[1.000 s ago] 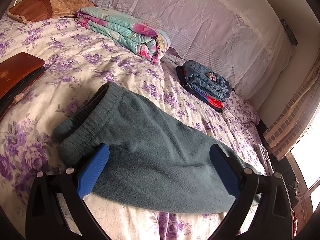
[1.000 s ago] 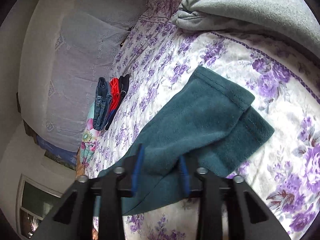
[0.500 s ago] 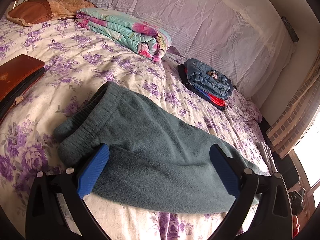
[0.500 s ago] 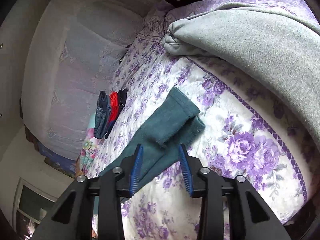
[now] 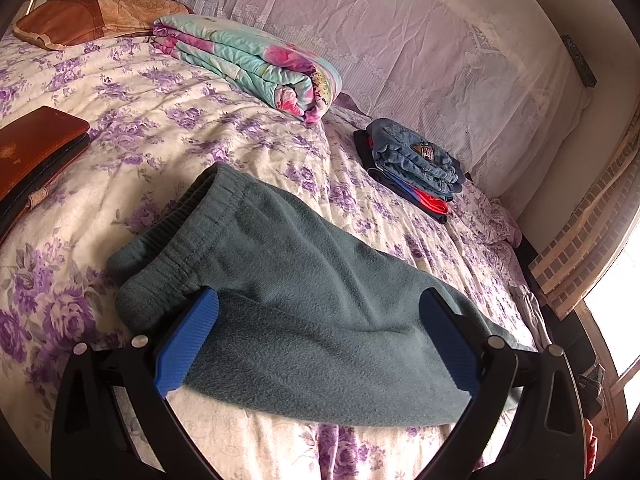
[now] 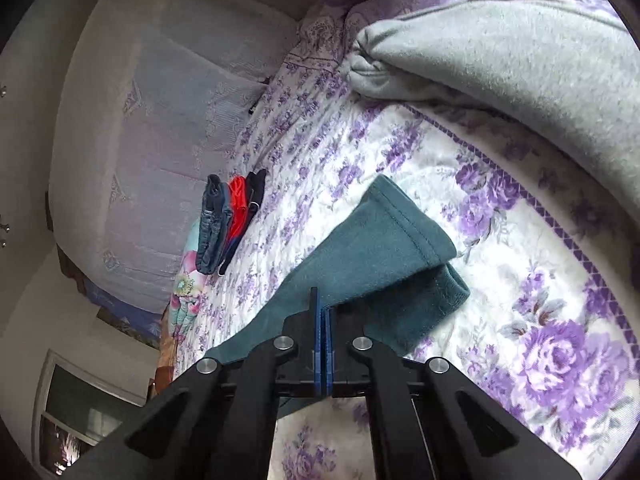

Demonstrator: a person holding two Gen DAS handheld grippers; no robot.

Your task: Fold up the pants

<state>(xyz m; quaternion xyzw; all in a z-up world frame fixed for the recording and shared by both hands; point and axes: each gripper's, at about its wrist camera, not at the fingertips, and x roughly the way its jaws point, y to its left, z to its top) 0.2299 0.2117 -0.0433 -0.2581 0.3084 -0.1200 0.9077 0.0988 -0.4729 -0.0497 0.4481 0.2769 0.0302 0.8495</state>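
Teal fleece pants [image 5: 280, 256] lie flat on the flowered bedspread [image 5: 168, 128], waistband to the left. My left gripper [image 5: 319, 300] is open wide and low over the pants, a blue pad on each side of the seat area, neither pressing the cloth. The right wrist view shows the two stacked leg ends [image 6: 384, 248]. My right gripper [image 6: 321, 300] is shut, pads pressed together over the near edge of the legs. No cloth shows between the pads, and I cannot tell whether any is pinched.
A stack of folded jeans and red and dark clothes [image 5: 416, 164] sits near the lace-covered headboard [image 5: 420, 40]. A rolled floral quilt [image 5: 256, 64] and a brown cushion [image 5: 92, 20] lie further back. A brown case [image 5: 36, 144] is at left, a grey blanket [image 6: 520, 52] beyond the legs.
The right gripper's jaws went from apart to shut, and it drew closer to the leg ends than half a second ago. The left gripper and the pants stayed put.
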